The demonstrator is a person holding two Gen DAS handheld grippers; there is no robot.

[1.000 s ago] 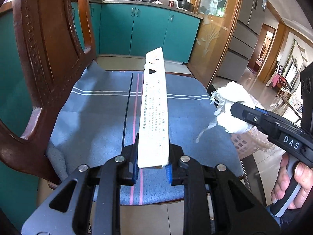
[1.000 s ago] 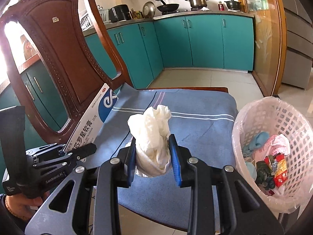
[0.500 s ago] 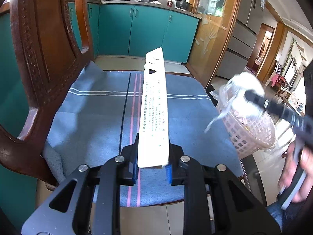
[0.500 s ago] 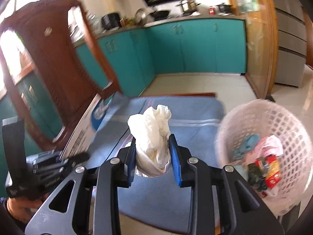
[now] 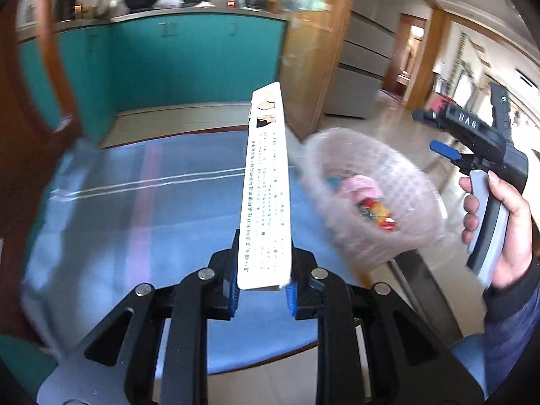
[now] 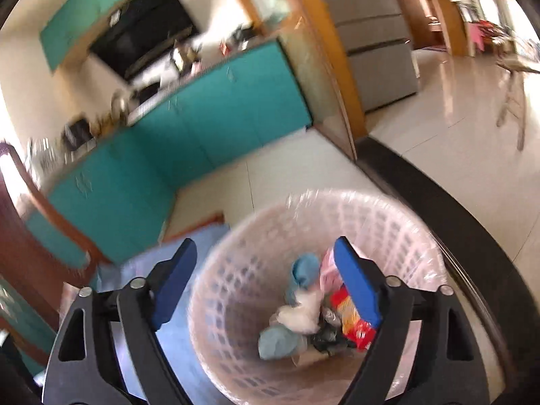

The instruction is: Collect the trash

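Now, basket (image 6: 337, 209): pink mesh bin lined with plastic, standing on the floor beside the chair seat (image 5: 135, 202), so it is reachable from both.
Right gripper (image 6: 266, 283): directly above the basket, jaws opening, nothing between them.
White wad (image 6: 300, 314): lying among wrappers inside the basket.
Left gripper (image 5: 263, 290): clamped narrowly on the long printed box (image 5: 266, 185).
Box: end-held, next to the basket, likely bound for it.

Both grippers: black linkage frames, silver round screws at the pivots, blue ribbed pads (image 6: 357, 283). Right gripper (image 5: 442, 148) body black with "DAS" lettering and a grey handle. Hand (image 5: 506, 222) comes out of a dark navy sleeve (image 5: 513, 307).
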